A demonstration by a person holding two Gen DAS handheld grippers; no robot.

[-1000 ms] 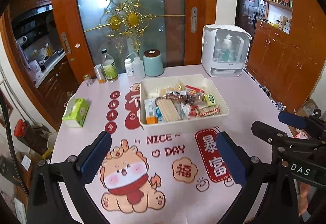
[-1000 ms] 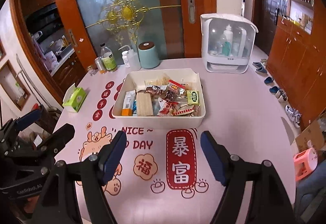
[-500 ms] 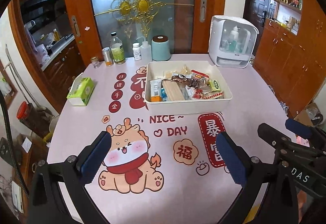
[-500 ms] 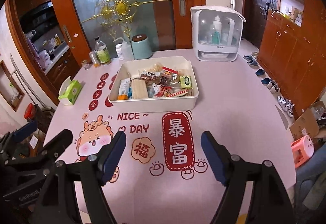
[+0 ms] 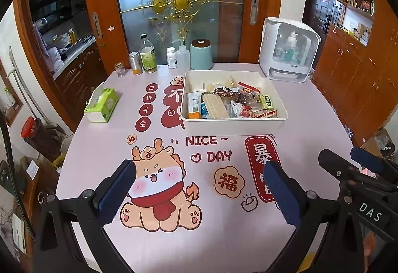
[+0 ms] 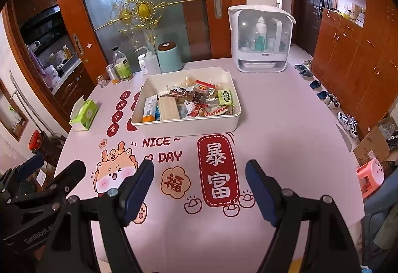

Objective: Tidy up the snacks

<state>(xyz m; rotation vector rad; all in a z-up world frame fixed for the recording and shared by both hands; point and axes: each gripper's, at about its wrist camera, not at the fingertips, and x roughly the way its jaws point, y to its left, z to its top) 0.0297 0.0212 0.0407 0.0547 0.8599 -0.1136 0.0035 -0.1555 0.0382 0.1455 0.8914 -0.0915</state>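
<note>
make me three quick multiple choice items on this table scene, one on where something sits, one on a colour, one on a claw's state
1. The tissue box lies where, seen from the white bin in the left wrist view?
A. left of it
B. inside it
C. right of it

2. The round canister behind the bin is
A. red
B. pale teal
C. black

3. The right claw is
A. shut on a snack
B. shut, empty
C. open, empty

Answers: 1 A, bare table lies between them; 2 B, teal body with a dark lid; 3 C, only tablecloth shows between its pads.
</note>
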